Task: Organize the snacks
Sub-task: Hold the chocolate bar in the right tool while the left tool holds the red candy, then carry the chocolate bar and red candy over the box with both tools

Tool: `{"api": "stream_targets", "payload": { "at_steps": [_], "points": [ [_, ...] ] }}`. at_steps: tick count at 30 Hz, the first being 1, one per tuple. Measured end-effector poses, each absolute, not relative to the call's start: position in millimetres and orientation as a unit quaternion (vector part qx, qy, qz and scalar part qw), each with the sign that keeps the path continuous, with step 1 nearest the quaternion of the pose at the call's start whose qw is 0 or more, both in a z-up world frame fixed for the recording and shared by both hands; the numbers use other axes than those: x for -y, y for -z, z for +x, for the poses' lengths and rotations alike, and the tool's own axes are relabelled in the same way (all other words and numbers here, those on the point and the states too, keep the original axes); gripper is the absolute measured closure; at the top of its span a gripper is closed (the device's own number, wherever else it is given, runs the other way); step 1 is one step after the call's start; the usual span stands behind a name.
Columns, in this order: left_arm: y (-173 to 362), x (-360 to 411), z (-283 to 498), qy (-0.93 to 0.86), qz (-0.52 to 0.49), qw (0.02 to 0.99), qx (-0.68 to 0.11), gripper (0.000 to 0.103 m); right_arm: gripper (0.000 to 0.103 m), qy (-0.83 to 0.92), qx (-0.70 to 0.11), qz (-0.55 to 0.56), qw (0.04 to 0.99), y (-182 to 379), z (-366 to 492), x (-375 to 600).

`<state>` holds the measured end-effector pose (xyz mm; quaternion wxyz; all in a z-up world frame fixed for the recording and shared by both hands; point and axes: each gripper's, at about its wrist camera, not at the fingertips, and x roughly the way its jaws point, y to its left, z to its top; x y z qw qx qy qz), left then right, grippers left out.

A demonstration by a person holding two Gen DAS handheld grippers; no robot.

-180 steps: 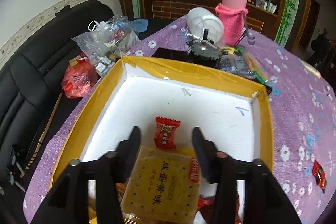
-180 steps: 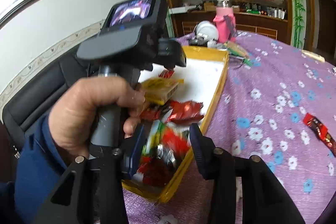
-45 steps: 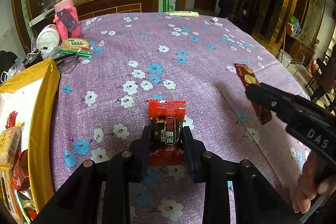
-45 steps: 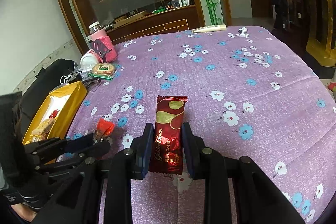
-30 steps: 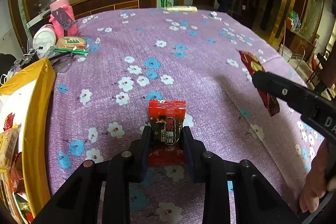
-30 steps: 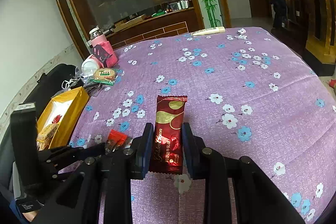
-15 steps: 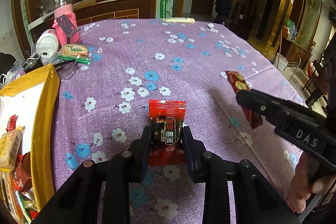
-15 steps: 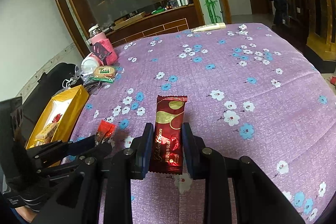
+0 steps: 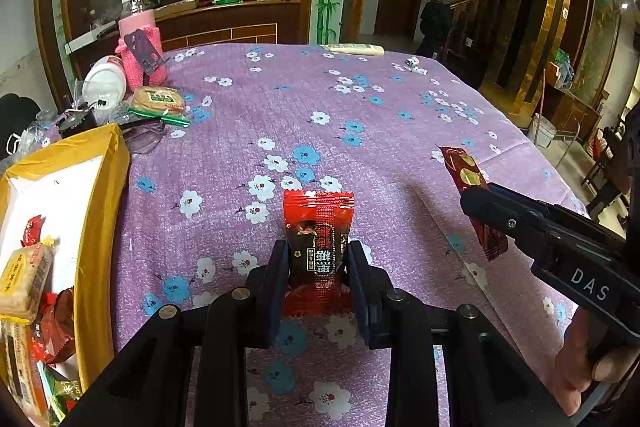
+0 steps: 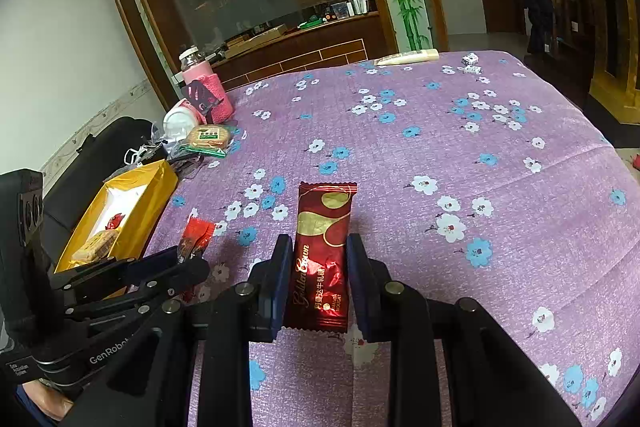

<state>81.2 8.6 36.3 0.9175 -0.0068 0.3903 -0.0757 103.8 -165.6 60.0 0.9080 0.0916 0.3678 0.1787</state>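
My left gripper [image 9: 318,259] is shut on a small red candy packet [image 9: 318,227] and holds it above the purple flowered tablecloth [image 9: 360,115]. My right gripper [image 10: 319,259] is shut on a long dark-red nougat bar [image 10: 324,239], also off the cloth. Each gripper shows in the other's view: the right one [image 9: 476,203] with its bar [image 9: 466,173] at the right, the left one [image 10: 188,259] with its candy [image 10: 196,233] at the lower left. The yellow box [image 9: 104,195] with a white inside holds several snacks at the far left; it also shows in the right wrist view [image 10: 156,195].
A pink-sleeved bottle [image 9: 140,39], a white cup [image 9: 105,83], a wrapped cake [image 9: 158,101] and plastic bags stand beyond the box. A pale tube [image 9: 354,48] and small dice [image 9: 414,62] lie at the table's far edge. A black sofa [image 10: 116,139] borders the left.
Both grippers keep their snacks. The views have risen and tilted up a little, and the right gripper has shifted slightly in the left wrist view.
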Motion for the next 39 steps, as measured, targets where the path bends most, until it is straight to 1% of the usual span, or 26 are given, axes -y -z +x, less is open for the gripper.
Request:
{"api": "stream_targets", "payload": {
  "at_steps": [15, 18, 21, 32, 39],
  "points": [
    [-45, -14, 78, 0.073, -0.018, 0.922, -0.379, 0.073, 0.077, -0.174, -0.356, 0.072, 0.915, -60, 102, 160],
    [-48, -15, 76, 0.071, -0.016, 0.925, -0.372, 0.073, 0.077, -0.156, -0.364, 0.062, 0.916, -54, 105, 157],
    [-53, -20, 74, 0.075, -0.029, 0.926, -0.368, 0.073, 0.077, -0.137, -0.379, 0.076, 0.912, -53, 106, 157],
    [-74, -31, 60, 0.086, -0.055, 0.932, -0.348, 0.073, 0.077, -0.115, -0.369, 0.118, 0.915, -70, 48, 167],
    [-91, -65, 26, 0.081, -0.091, 0.934, -0.335, 0.073, 0.077, -0.151, -0.354, 0.107, 0.917, -83, 21, 142]
  ]
}}
